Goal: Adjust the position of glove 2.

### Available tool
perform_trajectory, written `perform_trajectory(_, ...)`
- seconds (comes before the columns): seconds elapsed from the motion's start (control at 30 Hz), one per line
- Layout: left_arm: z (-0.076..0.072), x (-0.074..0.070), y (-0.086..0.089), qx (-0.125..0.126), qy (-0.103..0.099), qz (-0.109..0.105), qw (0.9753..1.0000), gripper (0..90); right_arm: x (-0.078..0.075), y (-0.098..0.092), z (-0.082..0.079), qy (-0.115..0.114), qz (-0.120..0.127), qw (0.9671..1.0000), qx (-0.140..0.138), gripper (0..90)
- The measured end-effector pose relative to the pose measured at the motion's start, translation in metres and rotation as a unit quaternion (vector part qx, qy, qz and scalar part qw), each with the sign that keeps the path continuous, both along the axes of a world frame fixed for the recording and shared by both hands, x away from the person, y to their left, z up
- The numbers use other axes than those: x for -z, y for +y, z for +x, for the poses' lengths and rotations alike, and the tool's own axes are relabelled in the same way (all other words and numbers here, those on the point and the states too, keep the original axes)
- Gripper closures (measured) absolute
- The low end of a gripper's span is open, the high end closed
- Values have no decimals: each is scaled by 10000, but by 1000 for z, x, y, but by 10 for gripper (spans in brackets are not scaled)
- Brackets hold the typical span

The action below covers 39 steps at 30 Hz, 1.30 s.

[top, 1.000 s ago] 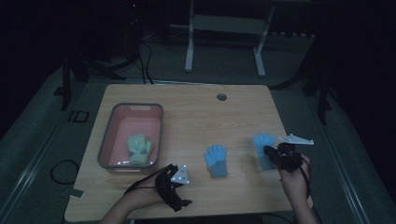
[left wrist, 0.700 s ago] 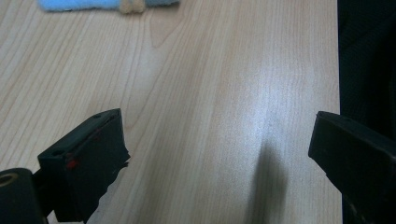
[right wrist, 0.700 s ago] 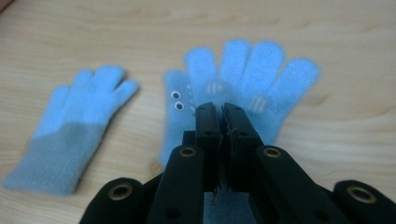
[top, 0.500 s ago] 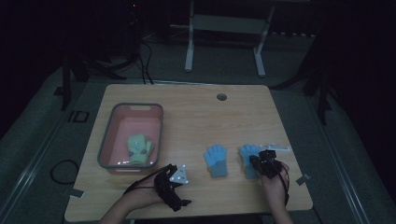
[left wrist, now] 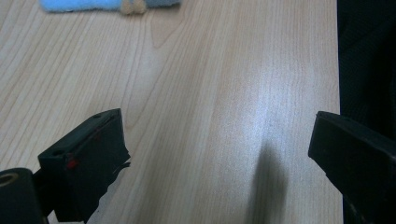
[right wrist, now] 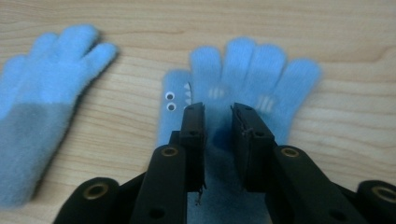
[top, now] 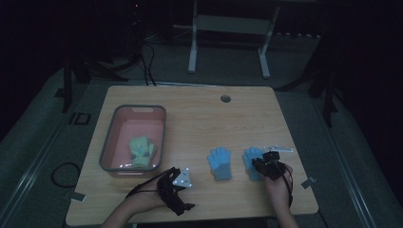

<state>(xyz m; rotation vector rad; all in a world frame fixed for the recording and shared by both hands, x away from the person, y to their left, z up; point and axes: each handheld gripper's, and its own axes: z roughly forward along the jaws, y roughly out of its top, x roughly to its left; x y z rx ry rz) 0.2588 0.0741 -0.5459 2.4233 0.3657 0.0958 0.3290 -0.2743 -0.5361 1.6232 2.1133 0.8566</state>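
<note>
Two blue gloves lie side by side on the wooden table [top: 199,118]. My right gripper [top: 264,164] is shut on the palm of the right-hand blue glove [top: 250,159], low over the table. In the right gripper view this glove [right wrist: 254,70] shows googly eyes on its thumb, and its fabric sits pinched in my right gripper [right wrist: 219,116]. The other blue glove [top: 220,163] [right wrist: 42,88] lies free to its left. My left gripper [top: 183,192] [left wrist: 217,140] stands wide open over bare wood near the front edge, holding nothing. A strip of blue glove [left wrist: 93,3] shows far ahead of it.
A pink bin [top: 133,108] stands at the left of the table with a green glove [top: 141,149] inside. A round cable hole [top: 225,99] is at the back. The table's front edge lies close to both hands. A metal frame [top: 228,28] stands on the floor behind.
My right gripper has moved left and toward the front edge, dragging its blue glove closer to the other blue glove. The left gripper has stayed where it was.
</note>
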Motion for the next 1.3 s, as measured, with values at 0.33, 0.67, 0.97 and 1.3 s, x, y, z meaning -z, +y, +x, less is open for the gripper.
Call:
perform_trajectory(0.33, 0, 0, 1, -6, 2, -25, 10000, 44, -13, -16, 4, -16, -61, 9971, -755, 519)
perform_trajectory(0.67, 0, 0, 2, -21, 31, -64, 10000, 44, -23, -44, 8, -306, -144, 9740, -2239, 615)
perform_trajectory(0.97, 0, 0, 3, -17, 17, -95, 10000, 44, -10, -45, 18, -236, -162, 9692, -2444, 605)
perform_trajectory(1.3, 0, 1, 4, -45, 24, -97, 9999, 45, 8, -37, 15, -298, -453, 9703, -2360, 669)
